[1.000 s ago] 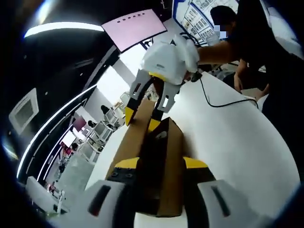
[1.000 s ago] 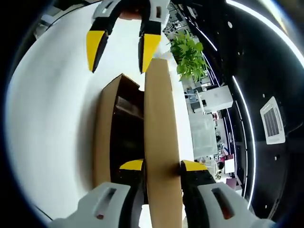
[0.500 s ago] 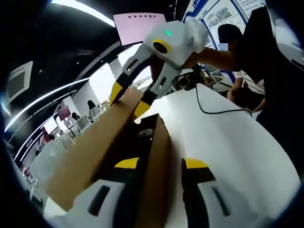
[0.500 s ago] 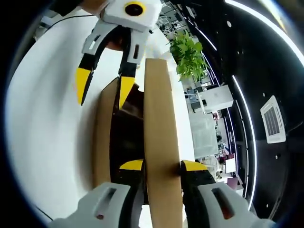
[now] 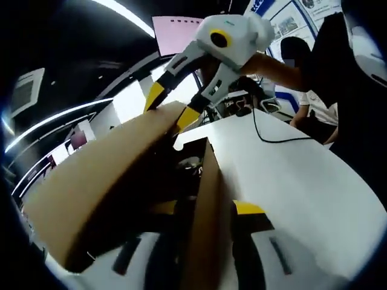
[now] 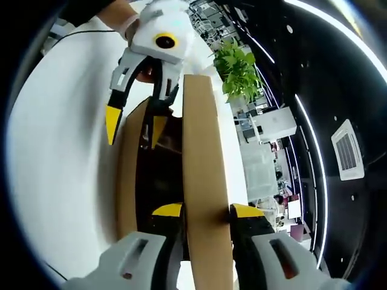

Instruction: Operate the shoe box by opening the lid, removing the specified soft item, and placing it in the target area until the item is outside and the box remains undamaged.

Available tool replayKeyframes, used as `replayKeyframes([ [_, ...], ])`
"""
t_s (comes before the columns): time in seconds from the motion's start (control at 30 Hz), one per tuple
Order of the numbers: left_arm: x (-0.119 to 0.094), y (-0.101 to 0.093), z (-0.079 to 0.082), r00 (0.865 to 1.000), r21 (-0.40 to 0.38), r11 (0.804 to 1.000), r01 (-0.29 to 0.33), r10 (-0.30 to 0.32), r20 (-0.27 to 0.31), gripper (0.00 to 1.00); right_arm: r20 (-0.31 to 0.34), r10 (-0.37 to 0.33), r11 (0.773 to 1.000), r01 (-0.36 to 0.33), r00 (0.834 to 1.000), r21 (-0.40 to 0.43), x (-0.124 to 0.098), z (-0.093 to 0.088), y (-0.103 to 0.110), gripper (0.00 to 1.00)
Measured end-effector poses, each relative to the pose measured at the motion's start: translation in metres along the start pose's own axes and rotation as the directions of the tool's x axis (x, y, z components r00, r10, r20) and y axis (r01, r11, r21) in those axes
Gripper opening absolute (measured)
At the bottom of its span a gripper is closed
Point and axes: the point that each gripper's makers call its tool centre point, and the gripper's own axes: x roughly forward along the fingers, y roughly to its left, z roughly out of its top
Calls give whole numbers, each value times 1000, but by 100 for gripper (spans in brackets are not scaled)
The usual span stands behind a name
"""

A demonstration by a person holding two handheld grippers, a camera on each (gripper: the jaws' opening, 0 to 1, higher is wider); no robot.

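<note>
Right gripper (image 6: 199,210), right gripper view: two yellow-tipped black jaws on pale grey plastic bodies, closed onto the edge of the flat brown cardboard lid (image 6: 202,175). The lid runs straight up the view as a long smooth matte panel, raised on edge above the box.

Left gripper (image 6: 133,124), same view: white moulded housing, grey arms, yellow wedge tips. Jaws straddle the near side wall of the brown cardboard shoe box (image 6: 128,181), one tip outside the wall, one inside the dark cavity. Whether they actually pinch the wall, cannot tell.

Left gripper view: the left gripper's (image 5: 208,208) own jaws rise on either side of the thin upright cardboard wall of the shoe box (image 5: 208,199); one yellow pad is visible beside it, the other side is in shadow. The lid (image 5: 103,175) slants up as a broad tan sheet. The right gripper (image 5: 172,106) clamps the lid's far edge, held in a white-gloved hand (image 5: 257,36).

Box interior is dark; some indistinct contents (image 5: 187,163) lie inside, too shadowed to identify.

The box sits on a smooth white tabletop (image 5: 290,175). A thin black cable (image 5: 272,136) curls across it. A green leafy plant (image 6: 239,66) stands beyond the table edge.
</note>
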Motion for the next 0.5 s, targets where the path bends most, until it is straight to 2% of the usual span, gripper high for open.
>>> replayKeyframes([
  [0.33,12,4,-7,999,-11,999,51,-51,11,27,6,-1,1000,1,1000,13,0,0,-1,29],
  [0.5,13,1,-8,997,-26,997,78,-77,18,19,8,-4,1000,4,1000,12,1,0,-3,29],
])
